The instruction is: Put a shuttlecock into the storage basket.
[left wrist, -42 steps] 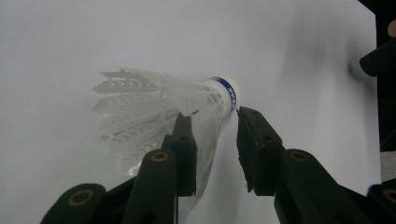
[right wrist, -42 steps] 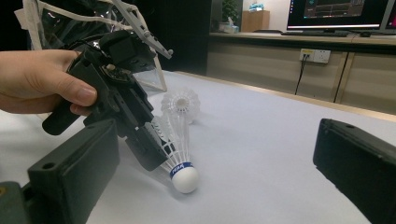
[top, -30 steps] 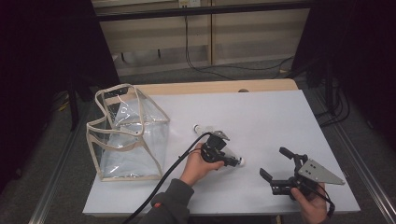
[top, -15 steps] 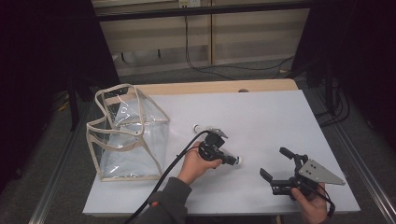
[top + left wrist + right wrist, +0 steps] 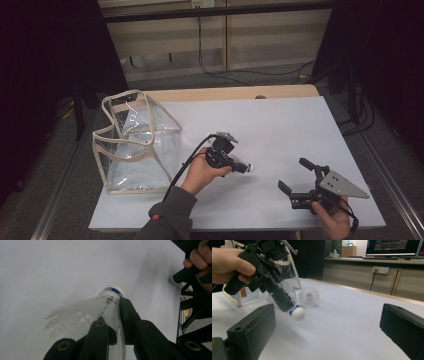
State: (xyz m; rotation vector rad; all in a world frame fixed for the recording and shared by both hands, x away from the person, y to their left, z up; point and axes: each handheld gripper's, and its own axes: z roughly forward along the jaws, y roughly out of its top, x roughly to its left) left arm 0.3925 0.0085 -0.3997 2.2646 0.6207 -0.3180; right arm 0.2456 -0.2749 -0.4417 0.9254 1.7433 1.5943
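Shuttlecock (image 5: 110,306) sits clamped by its feather skirt in the left tool (image 5: 235,164), cork end pointing out past the jaw tips and lifted clear of the white desk (image 5: 280,130), near the middle of the high view. The right tool (image 5: 300,179) rests low at the lower right of that frame with its jaws wide apart and nothing between them. A second shuttlecock (image 5: 309,297) stands on the desk just behind the held one, in the middle left of the right gripper view, and a clear plastic bag (image 5: 137,145) with beige trim stands open at the left of the high view.

The grip looks risky: the pads pinch thin feathers rather than the cork, so a harder squeeze could crush or bend them, and a quick swing towards the bag could let the shuttlecock twist or slip out. The bag's soft rim might also fold in if the tool brushes it.

The lower feathers are blurred and cut off by the jaws in the left gripper view, so I cannot tell how deep the bite goes
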